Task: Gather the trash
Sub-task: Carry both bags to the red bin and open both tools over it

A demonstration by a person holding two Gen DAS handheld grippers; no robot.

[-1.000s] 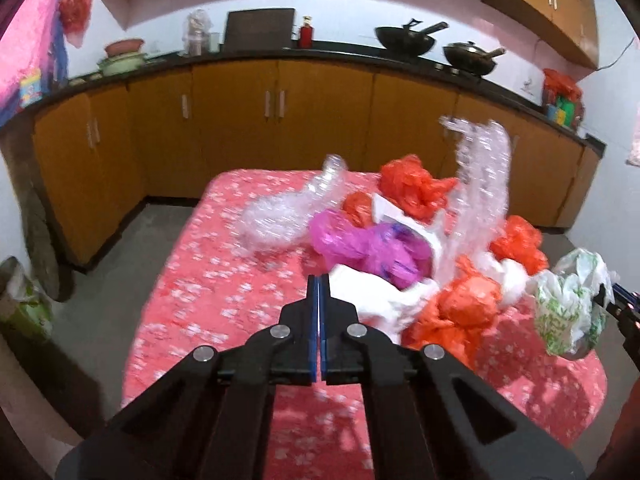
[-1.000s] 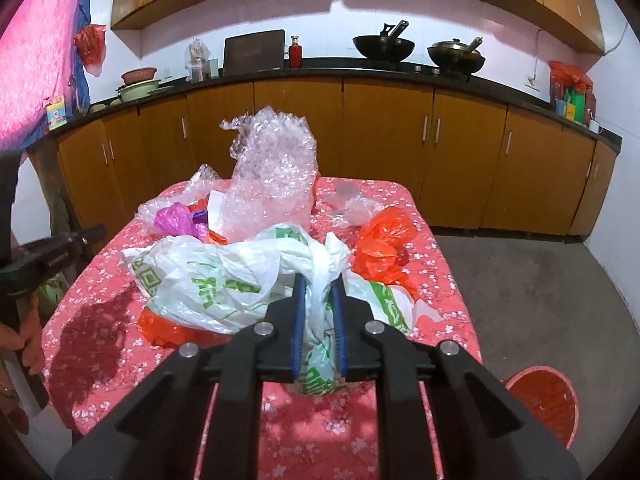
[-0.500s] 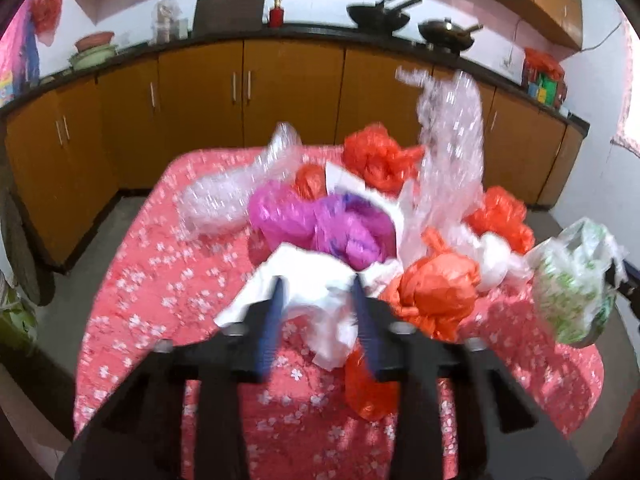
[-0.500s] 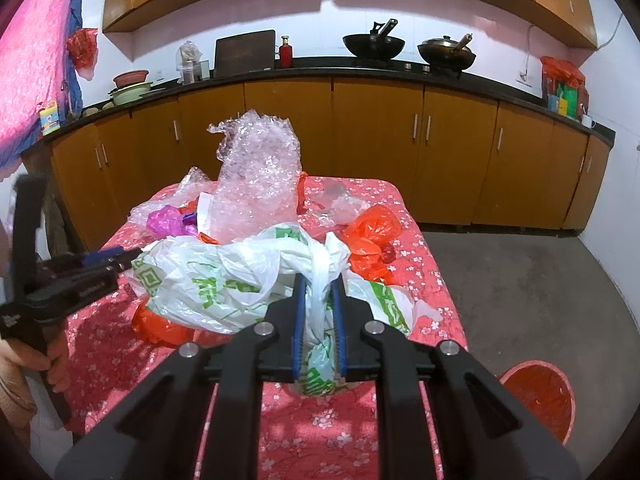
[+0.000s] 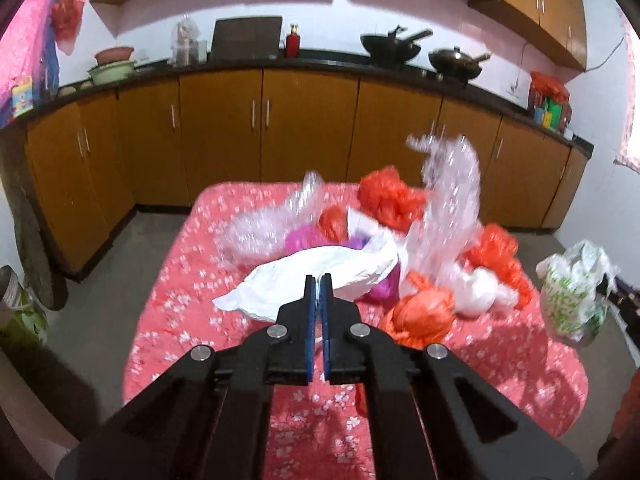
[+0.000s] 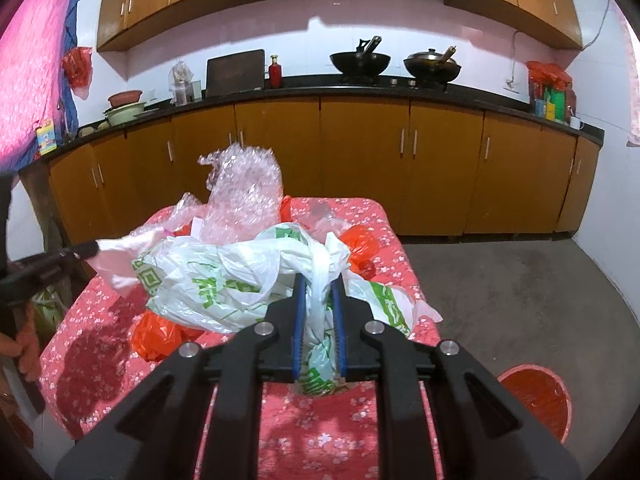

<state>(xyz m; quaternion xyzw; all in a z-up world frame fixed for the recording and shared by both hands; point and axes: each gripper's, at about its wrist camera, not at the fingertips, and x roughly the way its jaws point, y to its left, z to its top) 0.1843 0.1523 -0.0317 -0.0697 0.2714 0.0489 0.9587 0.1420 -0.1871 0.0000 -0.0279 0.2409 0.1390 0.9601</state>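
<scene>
On the table with the red flowered cloth (image 5: 180, 312) lies a heap of plastic trash. My left gripper (image 5: 318, 280) has its jaws closing tight on a fold of a white plastic bag (image 5: 320, 268), which hangs lifted off the heap. The right wrist view shows that gripper (image 6: 86, 249) at the left edge with the white bag (image 6: 116, 258) trailing from its tip. My right gripper (image 6: 318, 282) is shut on the knotted neck of a white bag with green print (image 6: 208, 276). That printed bag (image 5: 572, 300) hangs off the table's right side.
Orange bags (image 5: 424, 312), a magenta bag (image 5: 300, 240) and tall bubble wrap (image 5: 452, 200) stay on the cloth. A red bin (image 6: 534, 396) stands on the floor right of the table. Wooden cabinets (image 6: 360, 160) line the far wall. A person's hand (image 6: 24, 344) shows at left.
The left gripper opened over the white bag, then shut on it and raised it off the heap. The right gripper kept its hold on the printed bag and shifted a little.
</scene>
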